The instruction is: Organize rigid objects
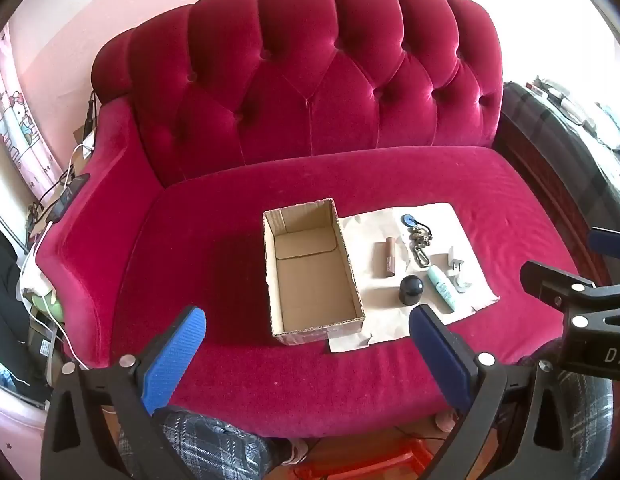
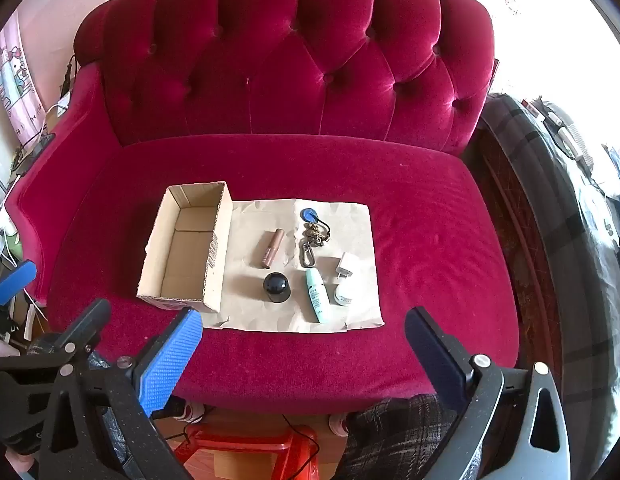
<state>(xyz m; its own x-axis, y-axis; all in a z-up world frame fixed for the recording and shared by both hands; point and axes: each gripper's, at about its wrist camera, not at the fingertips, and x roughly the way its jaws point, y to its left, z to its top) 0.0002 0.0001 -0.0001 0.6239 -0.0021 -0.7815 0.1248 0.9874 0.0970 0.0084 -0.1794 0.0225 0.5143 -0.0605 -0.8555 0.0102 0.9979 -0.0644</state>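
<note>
An open, empty cardboard box (image 1: pixel 313 276) (image 2: pixel 188 246) stands on the red sofa seat. To its right lies a sheet of brown paper (image 1: pixel 465 216) (image 2: pixel 349 216) with small things on it: a brown tube (image 1: pixel 389 259) (image 2: pixel 273 248), a keychain with a blue tag (image 1: pixel 417 236) (image 2: pixel 313 236), a black round jar (image 1: pixel 410 290) (image 2: pixel 276 286), a mint tube (image 1: pixel 442 288) (image 2: pixel 317 295), a white plug (image 1: pixel 453 262) (image 2: pixel 345 266) and a white cap (image 2: pixel 343 294). My left gripper (image 1: pixel 308 338) hangs open in front of the box. Open too, my right gripper (image 2: pixel 304 338) hovers before the paper. Neither holds anything.
The red tufted sofa (image 1: pixel 310 100) (image 2: pixel 290 80) fills both views. A phone and cables (image 1: pixel 70 196) lie on its left arm. A dark plaid-covered surface (image 2: pixel 569 200) stands at the right. A red stool (image 2: pixel 246 448) and plaid-clad knees (image 1: pixel 214 444) are below the seat edge.
</note>
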